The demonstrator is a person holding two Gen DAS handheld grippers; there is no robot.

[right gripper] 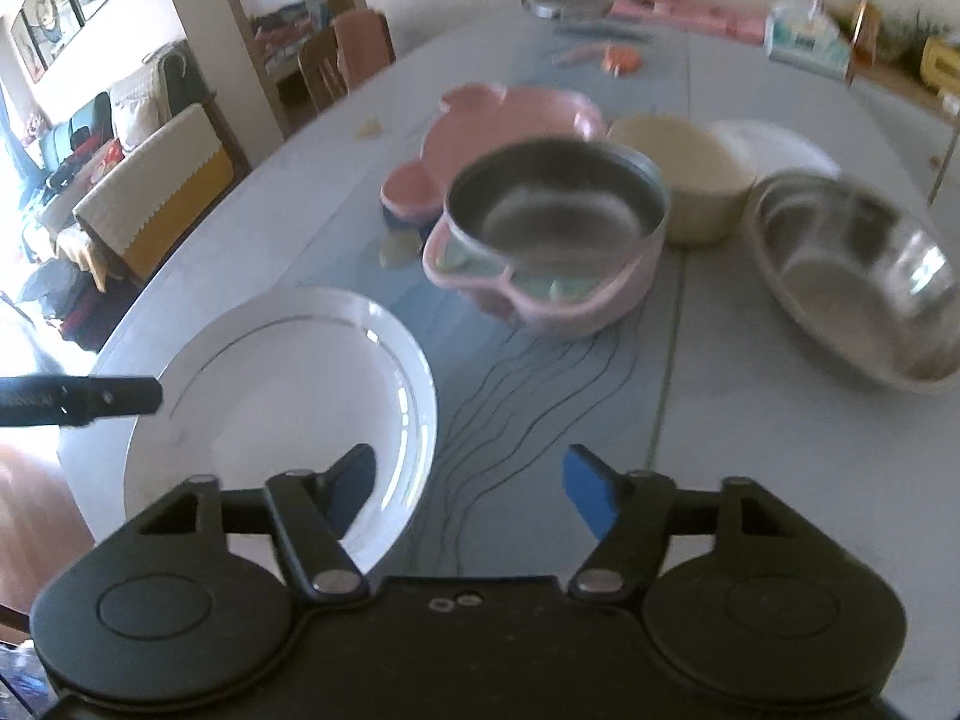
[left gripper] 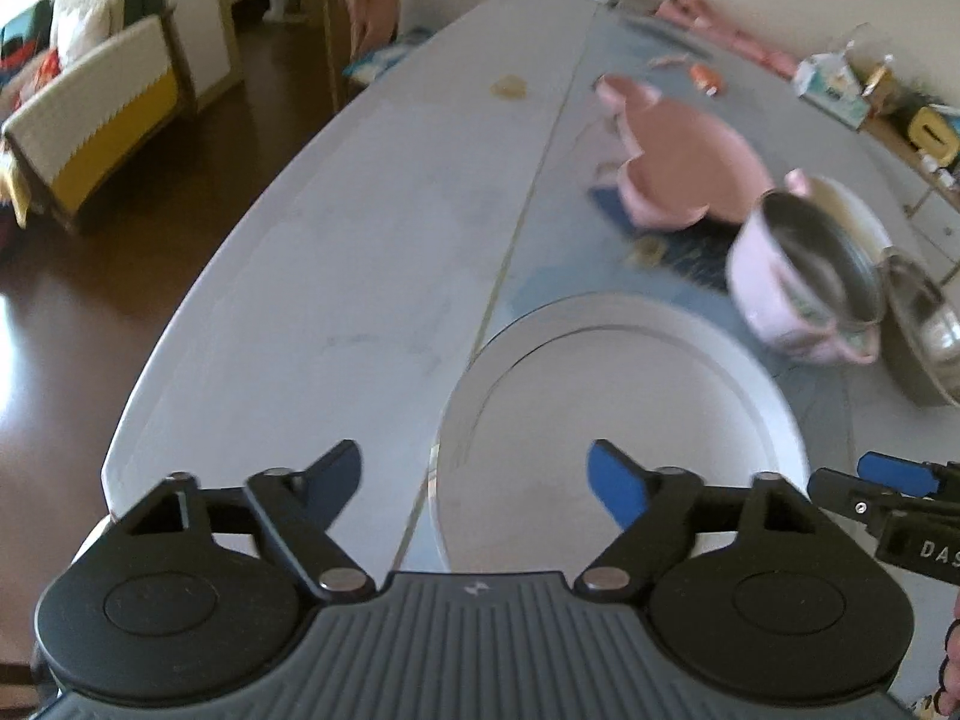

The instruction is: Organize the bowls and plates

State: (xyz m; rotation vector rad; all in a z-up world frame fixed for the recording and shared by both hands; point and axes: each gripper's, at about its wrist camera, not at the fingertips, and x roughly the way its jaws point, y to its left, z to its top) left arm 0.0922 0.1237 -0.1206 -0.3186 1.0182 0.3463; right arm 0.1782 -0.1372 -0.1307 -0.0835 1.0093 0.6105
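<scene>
Here both grippers hang over the near end of the surface, each with jaws apart and nothing between the pads. The left gripper sits above the near-left rim of the white plate; the rim lies under the gap between its fingers, but whether they touch it cannot be told. The right gripper is at the plate's near-right edge, its left finger over the plate and its right finger over the blue runner. Each gripper's fingertip shows at the edge of the other's view. Behind the plate stands a steel bowl nested in a pink holder. To its right a second steel bowl rests on the bare surface. Further back are a cream bowl, a pink sectioned plate and a white lid-like disc beside the cream bowl. Both views are motion-blurred.
</scene>
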